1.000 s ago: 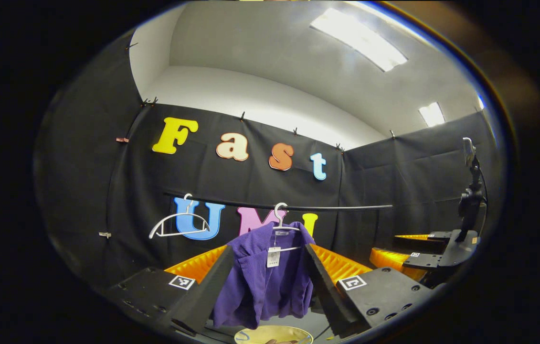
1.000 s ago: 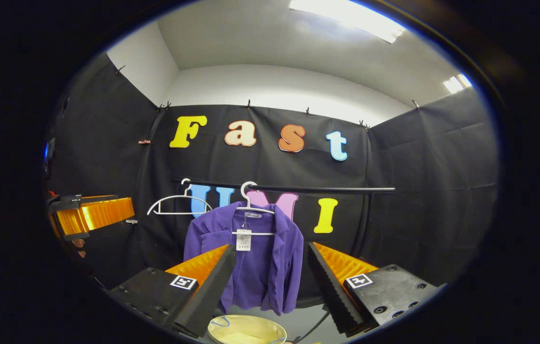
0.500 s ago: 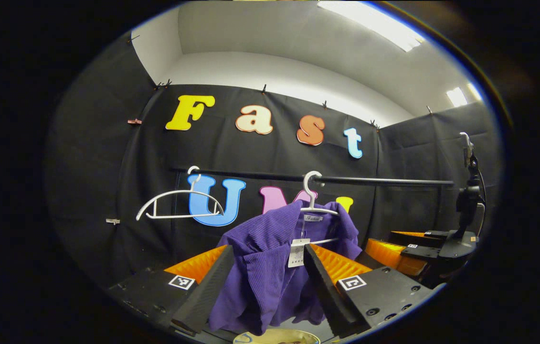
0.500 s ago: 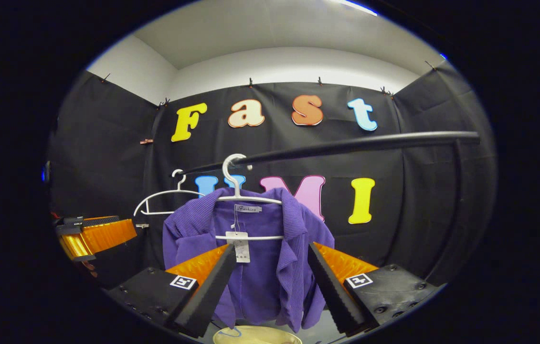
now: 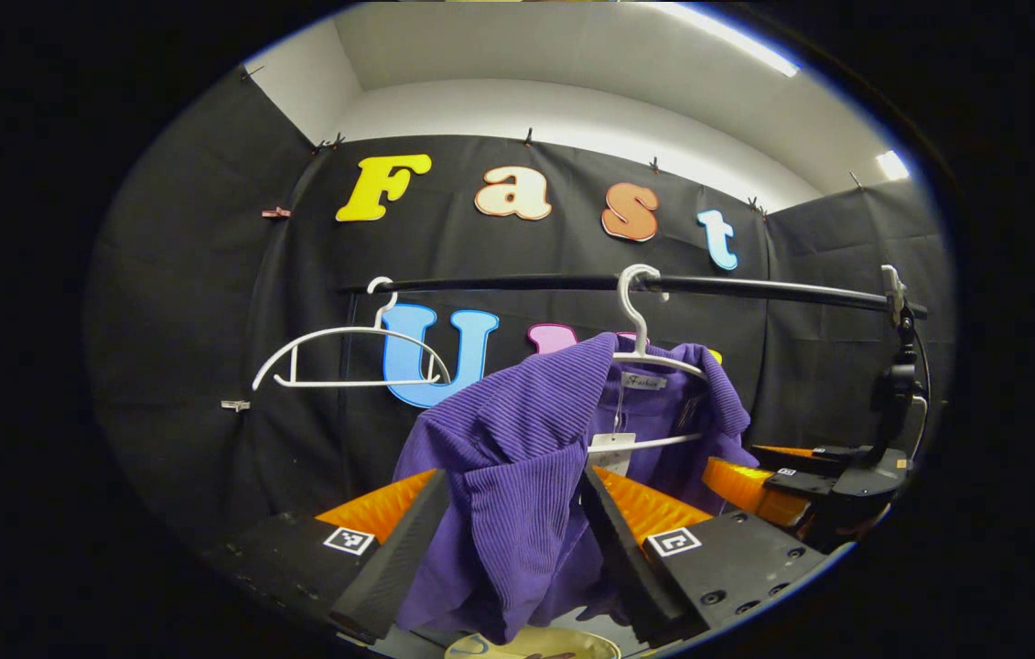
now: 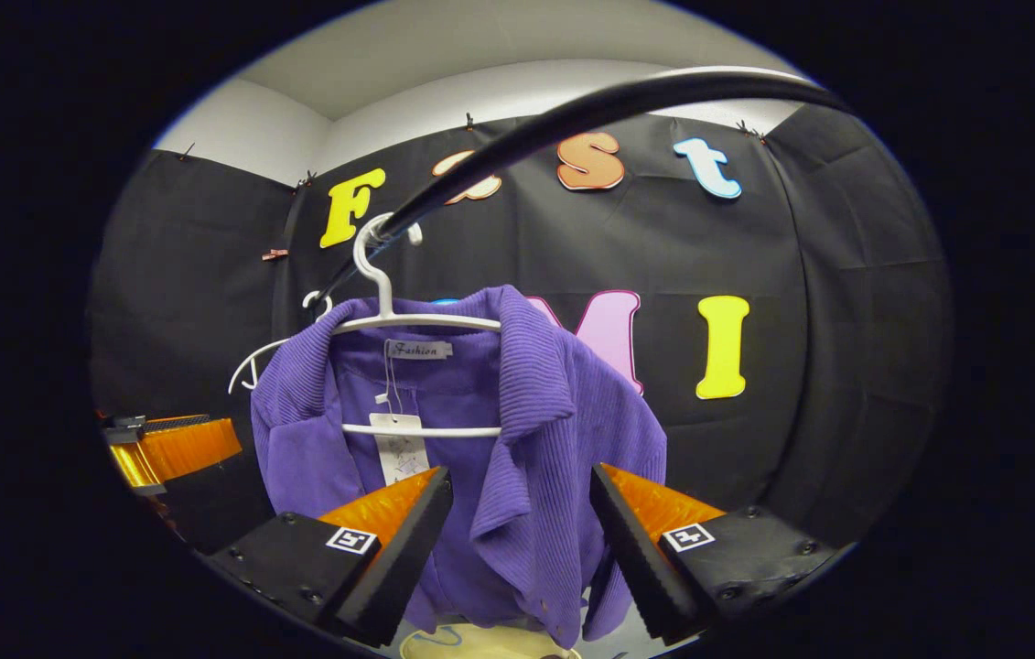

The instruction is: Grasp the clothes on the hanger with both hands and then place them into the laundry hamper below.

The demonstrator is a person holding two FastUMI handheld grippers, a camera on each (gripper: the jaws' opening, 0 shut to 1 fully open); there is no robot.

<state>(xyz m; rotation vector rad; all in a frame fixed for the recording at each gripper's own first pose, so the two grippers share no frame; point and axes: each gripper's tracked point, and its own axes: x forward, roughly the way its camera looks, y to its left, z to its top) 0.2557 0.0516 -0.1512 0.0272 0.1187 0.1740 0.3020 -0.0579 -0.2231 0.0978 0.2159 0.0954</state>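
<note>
A purple ribbed jacket hangs on a white hanger from a black rail. My left gripper is open, its fingers on either side of the jacket's left shoulder and lapel. Over on the right lapel, my right gripper is also open and straddles the cloth. In the left gripper view the right gripper shows farther off by the other shoulder. Below the jacket sits the pale rim of the hamper.
An empty white hanger hangs on the rail left of the jacket. A black camera stand rises at the right. Black booth cloth closes in the back and both sides.
Both grippers have moved forward and up toward the jacket, which now looms larger. Each gripper's fingers have come around a shoulder. The rail now passes close overhead in the right gripper view.
</note>
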